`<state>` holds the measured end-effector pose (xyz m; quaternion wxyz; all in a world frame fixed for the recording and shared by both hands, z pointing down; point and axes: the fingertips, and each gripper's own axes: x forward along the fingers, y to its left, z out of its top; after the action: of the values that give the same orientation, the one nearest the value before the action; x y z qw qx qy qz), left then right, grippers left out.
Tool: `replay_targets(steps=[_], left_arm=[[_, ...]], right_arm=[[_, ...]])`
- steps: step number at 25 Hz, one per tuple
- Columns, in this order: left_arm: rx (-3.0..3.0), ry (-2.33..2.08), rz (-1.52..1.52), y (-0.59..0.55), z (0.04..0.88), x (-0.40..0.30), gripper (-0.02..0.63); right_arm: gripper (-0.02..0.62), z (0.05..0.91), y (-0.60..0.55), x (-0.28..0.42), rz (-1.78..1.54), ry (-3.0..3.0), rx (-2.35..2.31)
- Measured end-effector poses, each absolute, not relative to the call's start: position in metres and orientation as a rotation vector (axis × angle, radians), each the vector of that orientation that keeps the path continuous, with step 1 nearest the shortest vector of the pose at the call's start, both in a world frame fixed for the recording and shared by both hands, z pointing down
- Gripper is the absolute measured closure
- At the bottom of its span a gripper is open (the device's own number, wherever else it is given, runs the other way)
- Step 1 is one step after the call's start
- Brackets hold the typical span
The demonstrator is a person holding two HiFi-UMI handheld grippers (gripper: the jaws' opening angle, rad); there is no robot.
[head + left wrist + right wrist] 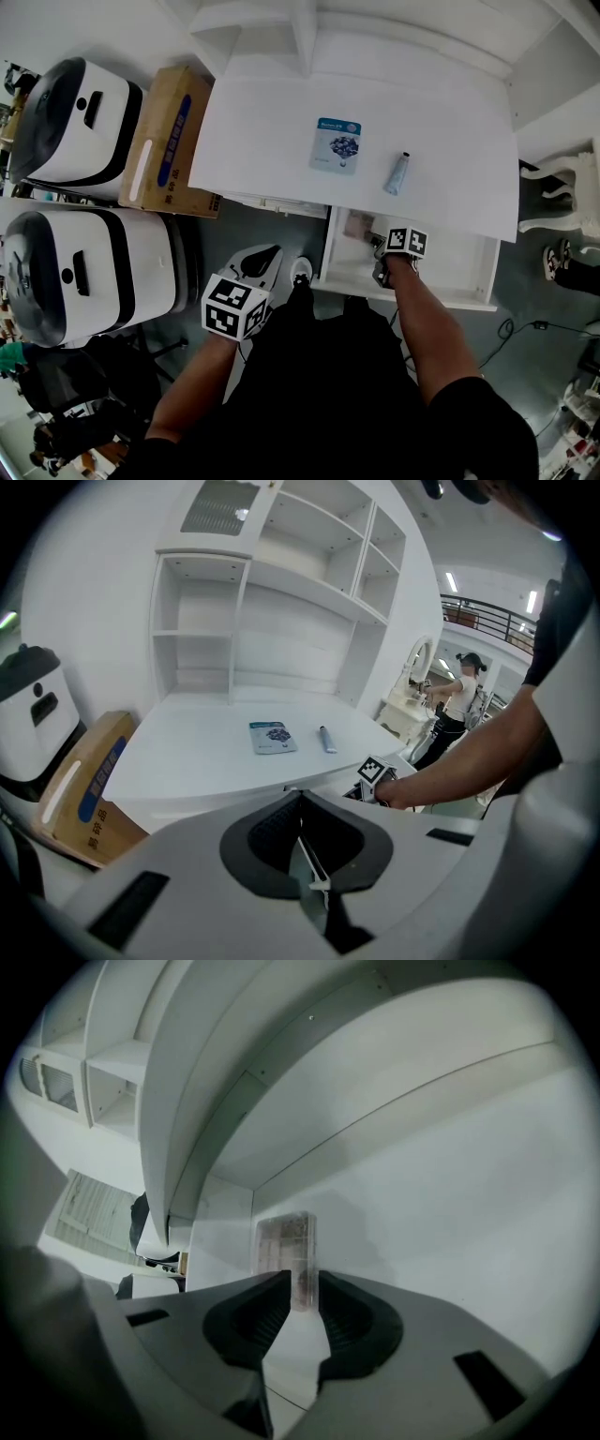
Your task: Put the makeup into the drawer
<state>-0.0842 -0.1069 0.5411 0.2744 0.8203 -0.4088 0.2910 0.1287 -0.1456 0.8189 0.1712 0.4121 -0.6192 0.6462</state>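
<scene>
Under the front edge of the white table (272, 122), a drawer (459, 272) stands pulled out toward the person. The right gripper (300, 1283) reaches down into it. A clear makeup case (284, 1237) lies on the drawer floor at the end nearer the table. Its near end sits between the gripper's jaws, which are a little apart. The pads flank the case closely and do not seem to press on it.

On the table top, near its middle, a flat blue-printed sachet (336, 143) lies beside a small pale tube (397, 173). The two are near each other but not touching.

The left gripper (261, 262) hangs off the table's front, left of the drawer, over the grey floor. Its jaws are closed together with nothing between them.

Against the table's left side leans a brown cardboard box (164, 141).
</scene>
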Motion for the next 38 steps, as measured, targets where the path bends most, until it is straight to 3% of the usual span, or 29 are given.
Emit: replay_targets(steps=[10, 19, 30, 38], left_arm=[[2.269, -1.058, 0.744, -0.120, 0.533, -0.071, 0.595], [2.368, -0.965, 0.692, -0.136, 0.522, -0.045, 0.595], [2.455, -0.903, 0.609, -0.157, 0.498, -0.026, 0.595], [2.524, -0.873, 0.607, -0.157, 0.482, -0.015, 0.595]], right_arm=[[0.494, 0.786, -0.151, 0.133, 1.825, -1.821, 1.216], [0.494, 0.688, -0.152, 0.121, 1.686, -2.073, 1.255], [0.562, 0.521, -0.150, 0.119, 1.107, -2.464, 1.305], [0.568, 0.474, -0.144, 0.108, 0.697, -2.501, 1.284]])
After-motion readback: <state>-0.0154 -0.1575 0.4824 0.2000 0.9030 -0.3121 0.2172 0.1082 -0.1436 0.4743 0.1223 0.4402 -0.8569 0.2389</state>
